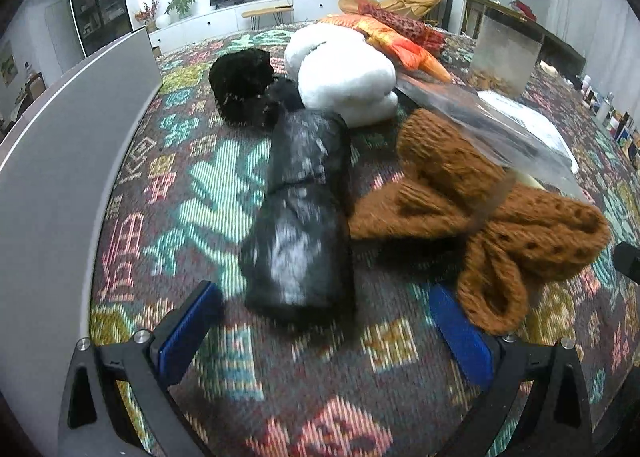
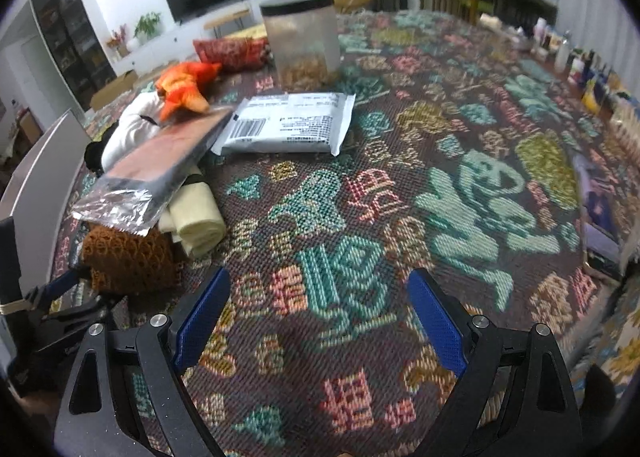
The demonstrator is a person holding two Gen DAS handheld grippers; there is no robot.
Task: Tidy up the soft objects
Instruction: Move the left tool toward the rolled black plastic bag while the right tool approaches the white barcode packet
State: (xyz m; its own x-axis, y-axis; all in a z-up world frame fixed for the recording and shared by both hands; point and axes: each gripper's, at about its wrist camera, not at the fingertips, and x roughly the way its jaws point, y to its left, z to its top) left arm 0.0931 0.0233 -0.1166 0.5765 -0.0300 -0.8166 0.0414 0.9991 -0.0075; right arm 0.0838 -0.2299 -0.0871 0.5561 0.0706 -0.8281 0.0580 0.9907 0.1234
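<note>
A grey bin wall (image 1: 60, 161) stands at the far left of the desk (image 1: 192, 193), which is covered with a patterned woven cloth. Taking the dark grey rolled bundle (image 1: 304, 209) as the landmark: a black fuzzy item (image 1: 242, 85) lies just behind it to the left, and a white plush bundle (image 1: 344, 77) sits behind it, touching its far end. Behind the white plush are an orange cloth (image 1: 400, 41) and a red patterned one (image 1: 400, 23). Right of the dark bundle, and touching it, lies a brown knitted piece (image 1: 480, 213), with a shiny plastic packet (image 1: 500, 129) resting across its top. Further right and back stands a clear canister (image 1: 506, 57).

The left gripper (image 1: 326, 331) is spread wide, its blue pads either side of the dark bundle's near end, pinching nothing.

The right gripper (image 2: 318, 325) is likewise spread and empty, hovering over bare cloth well to the right of the pile; a white labelled pouch (image 2: 286, 123) and cream rolls (image 2: 196, 223) lie ahead of it.
</note>
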